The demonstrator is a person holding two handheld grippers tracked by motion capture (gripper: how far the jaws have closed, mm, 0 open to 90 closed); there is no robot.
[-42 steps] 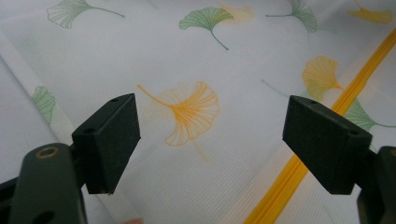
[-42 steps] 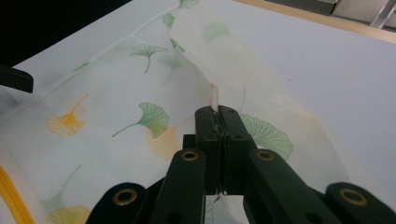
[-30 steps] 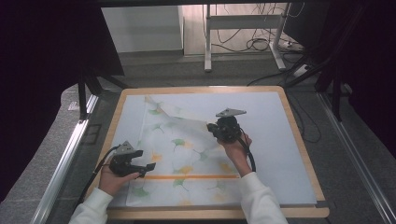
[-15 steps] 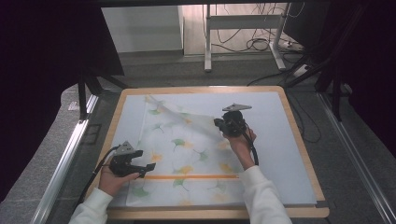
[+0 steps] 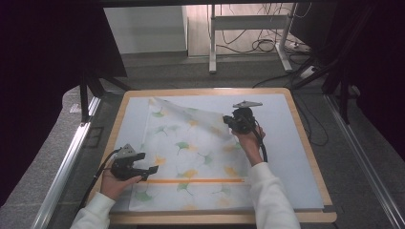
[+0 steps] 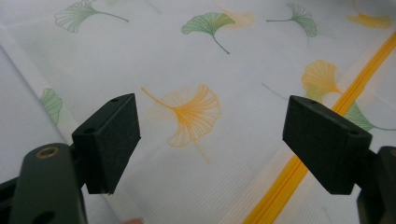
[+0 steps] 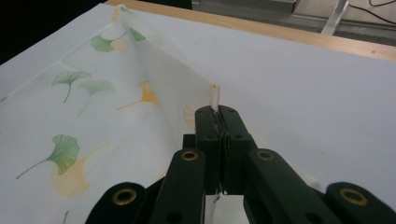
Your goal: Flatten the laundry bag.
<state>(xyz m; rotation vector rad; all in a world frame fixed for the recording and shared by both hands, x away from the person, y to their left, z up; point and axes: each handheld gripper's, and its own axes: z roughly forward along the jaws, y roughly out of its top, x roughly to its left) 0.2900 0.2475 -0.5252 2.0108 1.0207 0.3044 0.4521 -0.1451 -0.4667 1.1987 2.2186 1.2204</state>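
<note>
Pinching cloth (image 7: 140,93) edge, right tongs (image 7: 218,122) (clamped tight)

sleeves (image 5: 267,191): white, long
grippers: left (image 5: 152,168) and right (image 5: 228,121) black, brass rivets
jaws: black blocks
plates (image 5: 247,103): grey, three-cornered
cables (image 5: 98,174): black

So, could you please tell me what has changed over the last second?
The right hand-held gripper, shut on a corner of the cloth, has carried that corner toward the table's far side, spreading the cloth out. The left hand-held gripper stayed open, low over the cloth's near left part.
</note>
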